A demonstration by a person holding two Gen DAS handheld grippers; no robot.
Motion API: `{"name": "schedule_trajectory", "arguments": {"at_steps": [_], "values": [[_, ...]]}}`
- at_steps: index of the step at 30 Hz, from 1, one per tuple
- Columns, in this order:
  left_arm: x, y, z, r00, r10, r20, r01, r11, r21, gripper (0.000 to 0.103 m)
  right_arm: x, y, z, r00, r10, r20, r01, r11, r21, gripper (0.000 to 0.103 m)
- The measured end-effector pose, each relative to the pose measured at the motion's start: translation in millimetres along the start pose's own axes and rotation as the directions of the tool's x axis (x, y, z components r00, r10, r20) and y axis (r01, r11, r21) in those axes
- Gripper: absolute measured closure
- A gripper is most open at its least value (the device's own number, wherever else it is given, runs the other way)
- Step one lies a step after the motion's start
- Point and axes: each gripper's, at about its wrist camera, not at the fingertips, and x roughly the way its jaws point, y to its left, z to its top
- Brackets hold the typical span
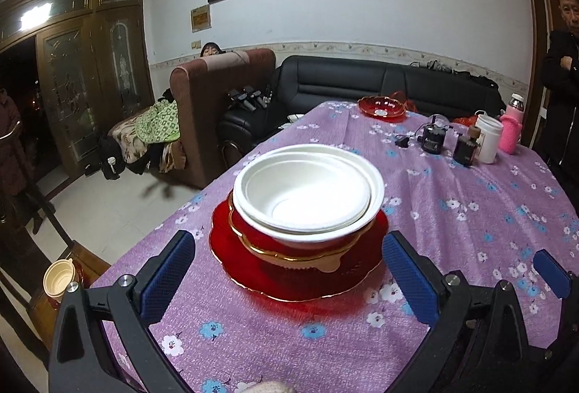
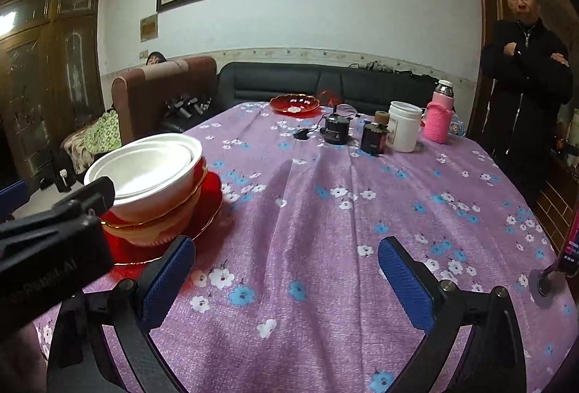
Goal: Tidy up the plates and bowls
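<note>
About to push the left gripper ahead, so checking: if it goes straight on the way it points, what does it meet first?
Probably the red plate under the stacked bowls, which sits centred between the open left gripper fingers; depth is unclear.

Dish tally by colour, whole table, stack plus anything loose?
White bowls: 2, nested on top of the stack
Red gold-rimmed bowl: 1, under the white ones
Red plate: 1, bottom of the stack
Red dish: 1, alone at the far end of the table
Total: 5
</note>
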Motion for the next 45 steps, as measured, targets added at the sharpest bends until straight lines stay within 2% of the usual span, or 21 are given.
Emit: {"name": "schedule_trajectory", "arguments": {"at_steps": [11, 21, 38, 42, 45], "values": [[21.8, 15.6, -1.8, 0.997, -0.033, -0.076, 0.029, 0.998, -0.046, 0.0, 7.6, 22.3, -1.6, 0.999, 0.015, -0.035, -0.017, 0.998, -0.057, 0.0], [32.6, 24.3, -5.0, 0.992, -0.053, -0.114, 0.044, 0.996, -0.075, 0.0, 13.3, 33.3, -1.1, 0.998, 0.02, -0.052, -0.025, 0.996, -0.087, 0.0], [38.9, 30.0, -8.5, 0.99, -0.056, -0.126, 0.046, 0.996, -0.081, 0.0, 16.9, 43.8, -6.3, 0.997, 0.029, -0.076, -0.036, 0.994, -0.101, 0.0], [35.8, 30.2, -9.1, 0.993, -0.046, -0.106, 0.038, 0.996, -0.078, 0.0, 16.5, 45.0, -7.3, 0.996, 0.048, -0.08, -0.055, 0.994, -0.094, 0.0], [30.2, 25.1, -7.7, 0.995, -0.037, -0.096, 0.032, 0.998, -0.052, 0.0, 12.3, 39.2, -5.2, 0.993, 0.092, -0.068, -0.096, 0.994, -0.052, 0.0]]}}
